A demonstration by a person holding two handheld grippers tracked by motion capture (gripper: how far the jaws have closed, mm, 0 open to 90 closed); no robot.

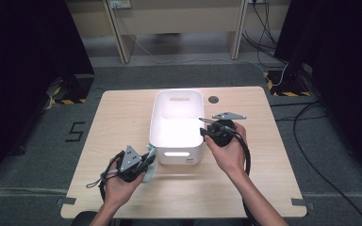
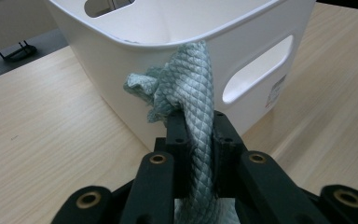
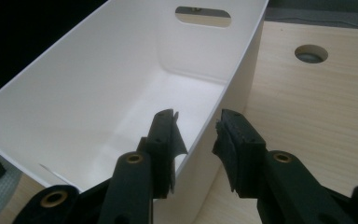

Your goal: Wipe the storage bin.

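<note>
We hold a pale green cloth (image 2: pixel 193 88) pinched tight between the jaws of the left gripper (image 1: pixel 136 165), just in front of the near left corner of the white bin (image 1: pixel 156 123) on the wooden table (image 1: pixel 122 113). The cloth bunches up above the jaws and hangs down past them, with its top fold close against the bin's outer wall. The right gripper (image 3: pixel 196 135) stands with its jaws apart and nothing between them, straddling the bin's right rim, one jaw inside and one outside.

The main risk we see is the cloth snagging on the rim if we move it across too low, since the bunched end rides about level with the wall; the light bin could then slide or tip. Our right jaws are not clamped on the wall, so nothing steadies the bin. The trailing end may also drape outside; we cannot tell how much hangs below the jaws.
</note>
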